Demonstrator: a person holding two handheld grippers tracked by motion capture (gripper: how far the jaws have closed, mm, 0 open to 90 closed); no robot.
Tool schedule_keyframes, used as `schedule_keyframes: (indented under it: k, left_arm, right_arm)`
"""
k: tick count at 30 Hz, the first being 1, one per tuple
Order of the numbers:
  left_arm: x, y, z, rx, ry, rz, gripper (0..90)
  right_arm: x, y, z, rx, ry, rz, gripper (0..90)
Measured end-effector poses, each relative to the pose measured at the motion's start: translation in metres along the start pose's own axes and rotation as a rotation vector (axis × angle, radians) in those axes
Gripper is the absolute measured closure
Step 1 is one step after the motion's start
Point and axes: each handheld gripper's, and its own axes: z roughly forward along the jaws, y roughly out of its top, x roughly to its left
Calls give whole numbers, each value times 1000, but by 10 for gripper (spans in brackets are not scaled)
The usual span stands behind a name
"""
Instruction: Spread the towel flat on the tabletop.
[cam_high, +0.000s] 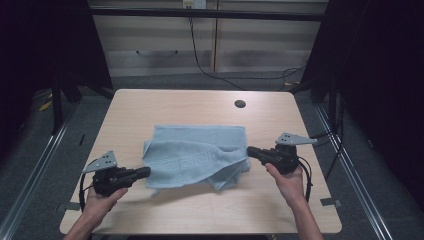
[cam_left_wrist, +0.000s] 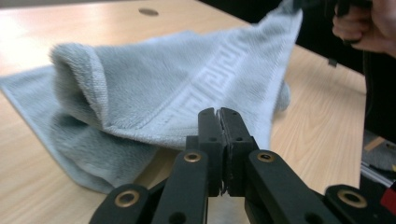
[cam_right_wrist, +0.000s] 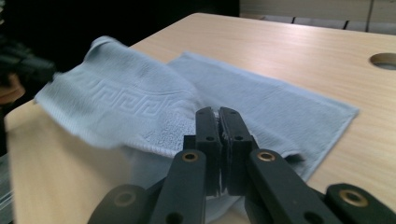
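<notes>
A soft, pale blue towel (cam_high: 195, 157) with a key pattern woven along one band lay in the middle of the light wooden desk (cam_high: 150, 107). At the towel's near left corner, the left gripper (cam_high: 146, 172) was pinched shut on the cloth. At the towel's near right corner, the right gripper (cam_high: 251, 151) was pinched shut on it too. Both corners were lifted off the desk, so the near edge hung between them. It looked like the folding step. Next, both hands would likely need to carry that edge over the towel to its far edge, together and level, then let go.
</notes>
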Motion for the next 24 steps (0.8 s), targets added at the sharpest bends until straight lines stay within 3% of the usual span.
schedule_keyframes:
  k: [3,5,8,10,14,17,18,20,24]
  left_arm:
    - [-2,-4,-19,-30,-8,-15,883]
    - [-7,-10,-29,-26,-9,-3,884]
    - [-14,-22,-36,9,-19,-10,883]
    - [-17,-31,-36,43,-33,-4,882]
    - [-23,-44,-38,78,-46,-6,877]
    - [-16,-44,-38,67,-36,-26,836]
    - [-12,-41,-36,66,-24,-38,782]
    - [-5,-35,-33,53,-16,-40,756]
    - [16,-20,-17,67,47,-54,634]
  right_arm:
    - [15,-11,-7,37,24,-17,873]
    - [27,-21,-15,55,50,-23,872]
    - [42,-39,-26,66,106,-4,868]
    - [50,-52,-28,108,104,-10,868]
    - [60,-68,-34,113,131,9,798]
    - [57,-63,-33,110,111,-12,757]
    - [53,-60,-29,107,103,-4,736]
    - [44,-54,-17,115,80,-24,720]
    - [25,-39,16,126,64,-28,708]
